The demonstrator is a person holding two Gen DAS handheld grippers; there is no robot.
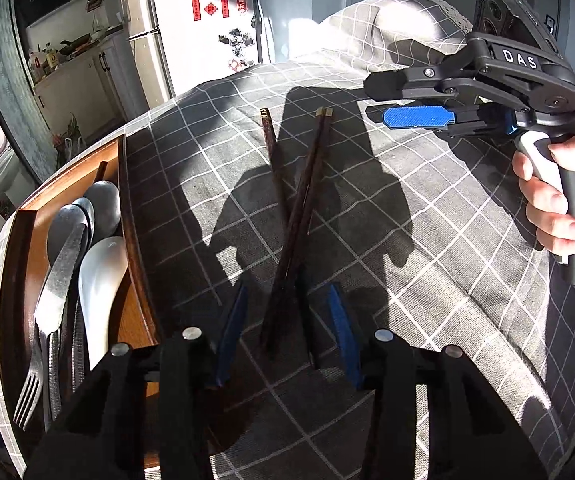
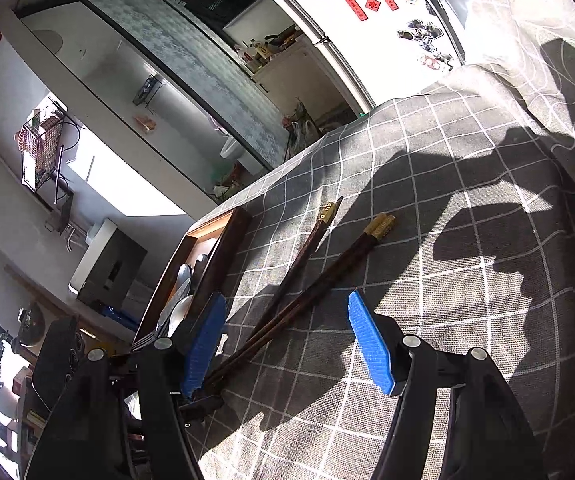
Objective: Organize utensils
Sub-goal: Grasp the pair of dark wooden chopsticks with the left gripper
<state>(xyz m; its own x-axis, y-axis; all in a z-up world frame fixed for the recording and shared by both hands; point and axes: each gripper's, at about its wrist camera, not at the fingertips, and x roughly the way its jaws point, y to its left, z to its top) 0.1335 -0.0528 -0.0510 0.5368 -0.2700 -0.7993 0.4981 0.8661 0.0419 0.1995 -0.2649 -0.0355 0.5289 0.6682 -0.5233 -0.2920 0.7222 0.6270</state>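
Three dark wooden chopsticks (image 1: 295, 216) with gold-capped ends lie crossed on the grey checked tablecloth; they also show in the right wrist view (image 2: 307, 276). My left gripper (image 1: 287, 332) is open, its blue pads on either side of the chopsticks' near tips. My right gripper (image 2: 287, 340) is open and empty, held above the cloth to the right of the chopsticks; in the left wrist view it (image 1: 411, 104) hovers at the upper right. A wooden tray (image 1: 27, 240) at the left holds spoons (image 1: 99, 280), a knife (image 1: 57, 280) and a fork (image 1: 27, 396).
The table is round with a draped cloth (image 1: 427, 280) that drops off at the left and far edges. A covered chair back (image 1: 387, 32) stands behind the table. A fridge (image 1: 203, 20) and kitchen counter lie beyond.
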